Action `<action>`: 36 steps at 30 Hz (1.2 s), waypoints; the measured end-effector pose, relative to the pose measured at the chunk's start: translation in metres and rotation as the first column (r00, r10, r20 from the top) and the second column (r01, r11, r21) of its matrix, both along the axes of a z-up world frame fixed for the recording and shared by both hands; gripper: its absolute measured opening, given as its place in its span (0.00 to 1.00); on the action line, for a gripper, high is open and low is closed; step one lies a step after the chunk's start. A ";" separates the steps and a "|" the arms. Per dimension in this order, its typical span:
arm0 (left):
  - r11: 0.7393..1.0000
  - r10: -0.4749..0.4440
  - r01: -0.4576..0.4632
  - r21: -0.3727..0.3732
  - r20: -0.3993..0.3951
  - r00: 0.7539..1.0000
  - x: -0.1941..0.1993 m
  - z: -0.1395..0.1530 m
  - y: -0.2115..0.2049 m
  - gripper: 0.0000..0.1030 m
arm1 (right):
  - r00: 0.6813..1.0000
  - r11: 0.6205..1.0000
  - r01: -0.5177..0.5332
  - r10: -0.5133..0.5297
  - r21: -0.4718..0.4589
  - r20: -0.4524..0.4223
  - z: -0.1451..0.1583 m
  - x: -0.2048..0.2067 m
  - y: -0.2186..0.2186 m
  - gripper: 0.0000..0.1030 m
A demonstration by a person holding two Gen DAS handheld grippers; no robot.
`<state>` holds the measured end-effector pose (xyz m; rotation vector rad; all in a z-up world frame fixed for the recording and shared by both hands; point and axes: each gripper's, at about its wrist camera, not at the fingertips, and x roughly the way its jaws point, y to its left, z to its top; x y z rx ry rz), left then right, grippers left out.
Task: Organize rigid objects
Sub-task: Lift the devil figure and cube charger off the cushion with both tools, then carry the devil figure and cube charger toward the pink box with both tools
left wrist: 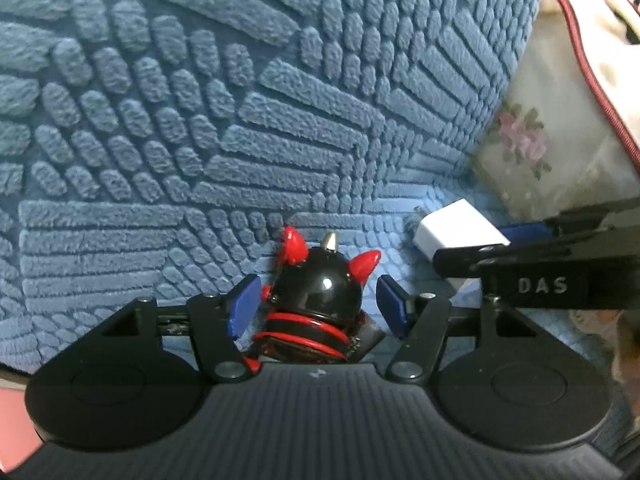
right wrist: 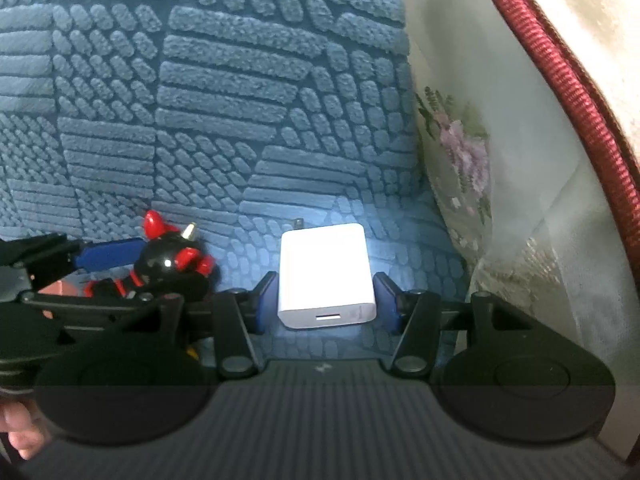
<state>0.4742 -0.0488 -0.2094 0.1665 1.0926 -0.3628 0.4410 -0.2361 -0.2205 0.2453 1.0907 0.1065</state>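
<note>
A black toy figure [left wrist: 320,292] with red horns, a metal tip and red rings lies on the blue textured cushion [left wrist: 200,140]. My left gripper [left wrist: 318,284] stands open around it, with a gap between each blue pad and the toy. To its right lies a white charger block [right wrist: 326,276] with its prongs pointing away. My right gripper [right wrist: 325,280] is shut on the charger, both blue pads against its sides. The charger [left wrist: 456,232] also shows in the left wrist view behind the right gripper's finger [left wrist: 520,256]. In the right wrist view the toy [right wrist: 168,260] sits by the left gripper's blue pad [right wrist: 108,258].
The blue cushion back [right wrist: 220,80] rises just behind both objects. A floral pillow [right wrist: 460,152] with red piping [right wrist: 560,80] closes off the right side. A hand [right wrist: 20,432] shows at the lower left of the right wrist view.
</note>
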 end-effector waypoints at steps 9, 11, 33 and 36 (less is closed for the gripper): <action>0.999 0.035 -0.036 0.038 0.015 0.999 -0.005 -0.012 0.000 0.63 | 1.000 1.000 0.003 -0.003 -0.004 -0.004 -0.011 -0.014 -0.003 0.53; 0.998 0.058 -0.059 0.028 0.032 0.998 -0.010 -0.009 0.006 0.63 | 1.000 1.000 -0.004 0.004 -0.011 0.001 -0.011 -0.020 0.002 0.53; 0.931 0.352 -0.336 -0.140 0.108 0.930 -0.120 0.057 0.066 0.63 | 0.995 0.996 -0.048 0.055 -0.082 0.085 0.014 -0.098 0.044 0.52; 0.930 0.357 -0.339 -0.140 0.125 0.926 -0.138 0.062 0.065 0.63 | 0.993 0.994 -0.047 0.057 -0.099 0.101 0.022 -0.116 0.047 0.52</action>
